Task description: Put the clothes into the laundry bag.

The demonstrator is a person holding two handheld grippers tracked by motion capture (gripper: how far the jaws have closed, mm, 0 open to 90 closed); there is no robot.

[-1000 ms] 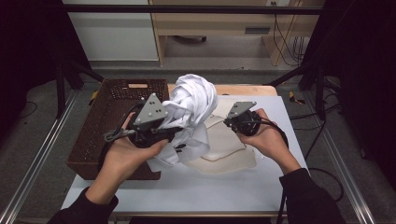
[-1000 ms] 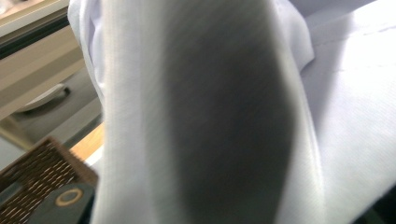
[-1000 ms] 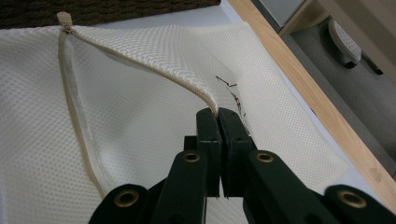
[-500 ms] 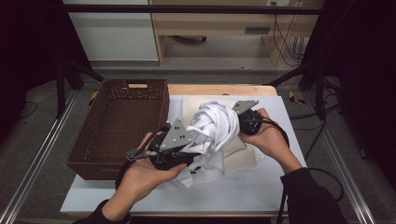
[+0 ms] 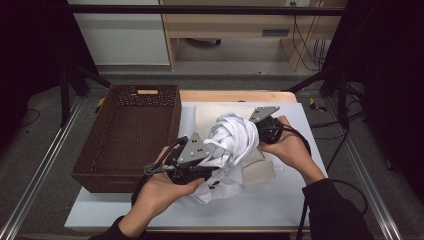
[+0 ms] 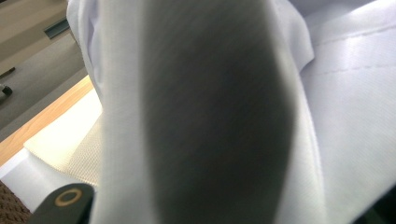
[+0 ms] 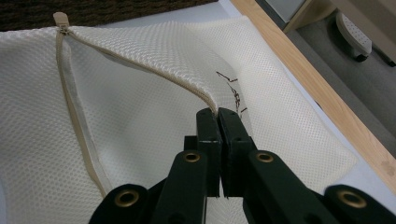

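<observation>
Right gripper [image 7: 218,114] pinches the mesh laundry bag's [image 7: 154,88] zippered edge, holding its mouth up, while left gripper [image 5: 200,167] clamps the bunched white shirt [image 5: 232,137] above the opening, ready to stuff in

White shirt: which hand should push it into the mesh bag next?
Probably the left. Its tool holds the white shirt right above the mesh bag, while the right tool is shut on the bag's zipper edge, holding it open.

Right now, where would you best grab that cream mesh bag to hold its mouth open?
At the zipper edge of the mesh bag, from the open side. The seam is stiffer than the limp mesh, and the right gripper already pinches there, lifting the flap.
</observation>
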